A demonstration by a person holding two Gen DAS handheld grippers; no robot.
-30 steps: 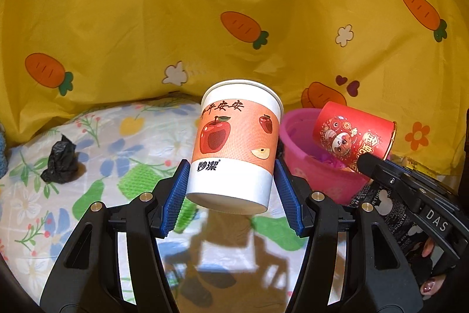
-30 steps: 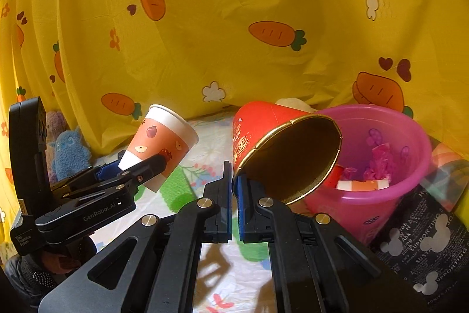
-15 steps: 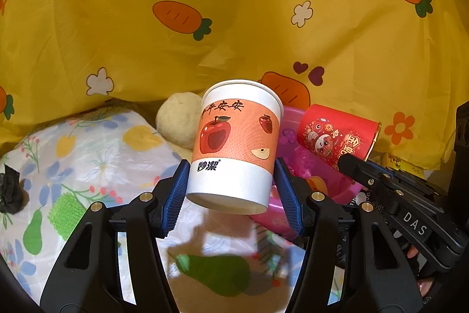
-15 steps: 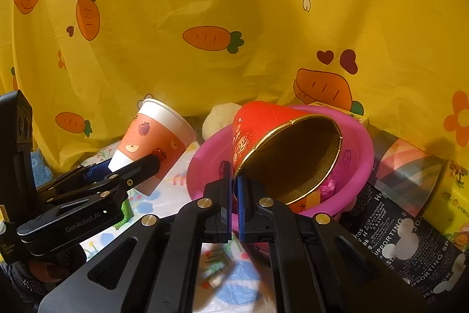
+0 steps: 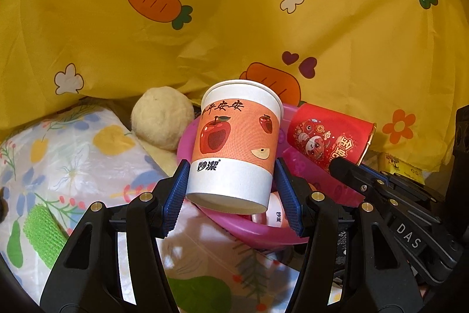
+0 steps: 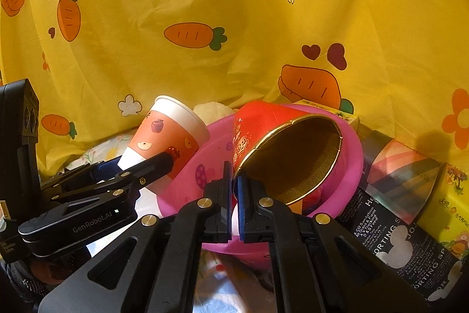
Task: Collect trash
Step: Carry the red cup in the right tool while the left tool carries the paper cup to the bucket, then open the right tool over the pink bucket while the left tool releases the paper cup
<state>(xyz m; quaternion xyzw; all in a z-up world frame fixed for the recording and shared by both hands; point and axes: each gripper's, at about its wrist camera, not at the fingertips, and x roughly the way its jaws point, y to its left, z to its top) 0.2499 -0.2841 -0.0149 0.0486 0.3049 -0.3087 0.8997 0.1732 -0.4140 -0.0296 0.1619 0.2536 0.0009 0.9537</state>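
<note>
My left gripper (image 5: 233, 195) is shut on an orange and white paper cup with apple prints (image 5: 234, 143), held upright over the near rim of the pink bin (image 5: 252, 228); the cup also shows in the right wrist view (image 6: 167, 137). My right gripper (image 6: 233, 201) is shut on the rim of a red paper cup (image 6: 281, 154), tilted with its mouth toward me over the pink bin (image 6: 351, 160). The red cup shows in the left wrist view (image 5: 328, 137). Another cup lies inside the bin (image 5: 275, 213).
A yellow carrot-print cloth (image 5: 205, 19) hangs behind. A cream plush ball (image 5: 161, 116) sits left of the bin on a floral sheet (image 5: 73, 151). A black box (image 6: 404, 239) and yellow box (image 6: 451, 210) stand right of the bin.
Both grippers have moved closer to the pink bin with their cups. The apple cup is now over the bin's rim and the red cup sits over its opening.
</note>
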